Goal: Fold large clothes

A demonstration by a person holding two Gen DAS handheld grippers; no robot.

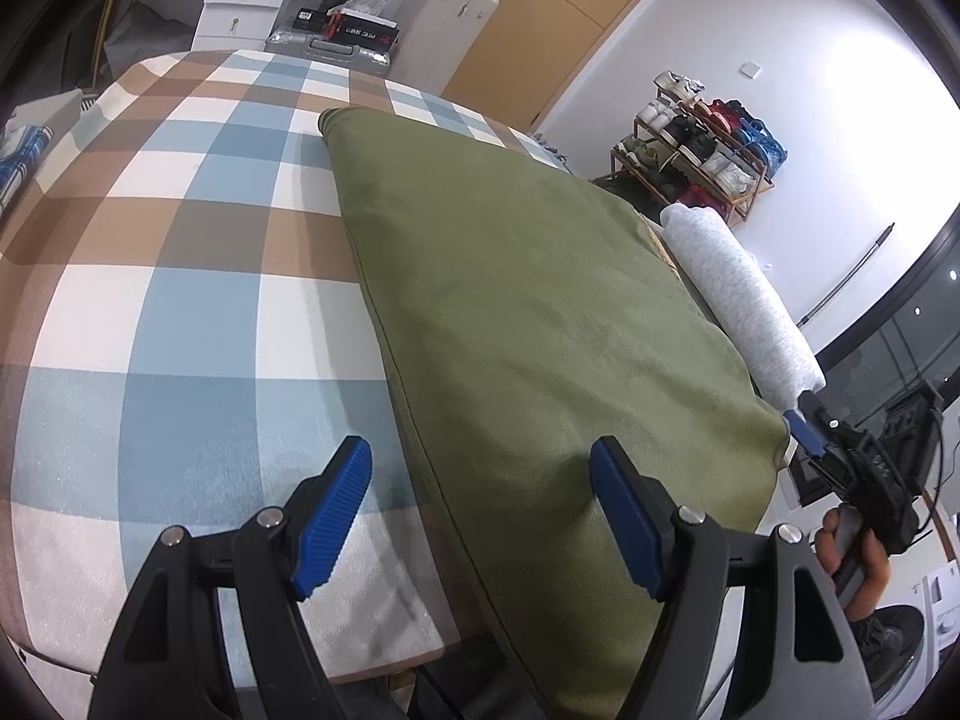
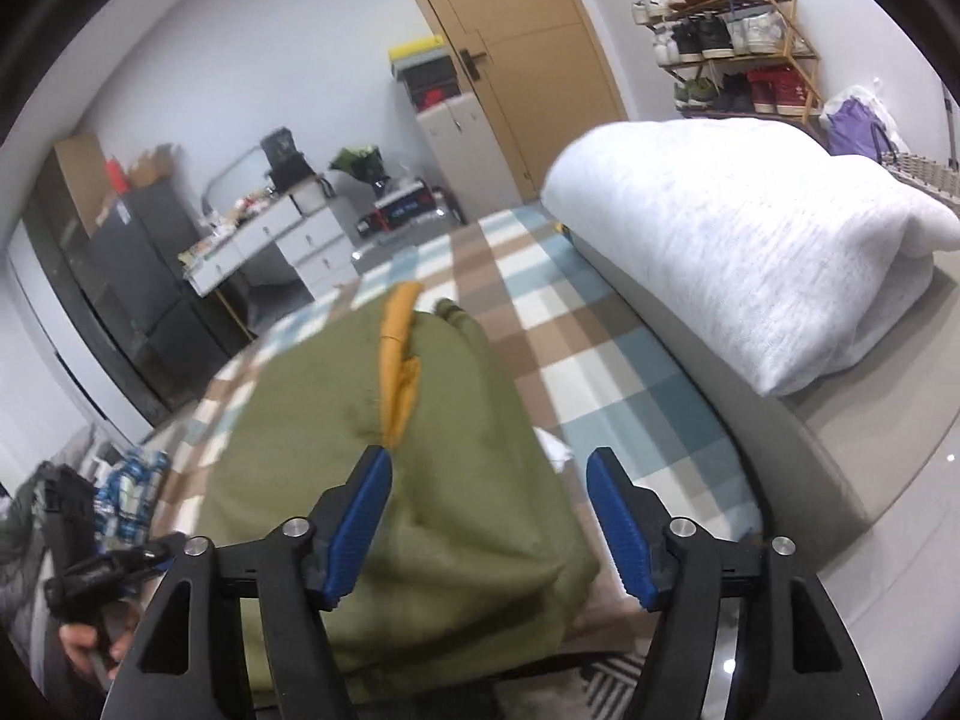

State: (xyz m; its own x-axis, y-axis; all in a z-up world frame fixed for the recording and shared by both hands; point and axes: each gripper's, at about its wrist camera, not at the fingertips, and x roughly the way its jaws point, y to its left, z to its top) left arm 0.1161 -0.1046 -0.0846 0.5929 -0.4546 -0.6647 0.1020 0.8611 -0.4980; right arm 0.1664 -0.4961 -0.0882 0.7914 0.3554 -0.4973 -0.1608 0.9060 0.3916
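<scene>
Left gripper (image 1: 480,510), right gripper (image 2: 489,516): black frames, ribbed blue pads (image 1: 333,516), silver screws at 12 o'clock of each link; possibly thin cable.

The near end of the olive green garment (image 1: 540,312) runs off the bottom edge behind the left gripper (image 1: 480,516). Beside the garment, the right gripper (image 1: 840,456) is mostly hidden; the shoes on the shoe rack (image 1: 696,150) beyond are too small to distinguish.

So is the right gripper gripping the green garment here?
Apart. The right wrist view shows the right gripper with jaws spread above the green garment, neither pad pressing the cloth.
</scene>
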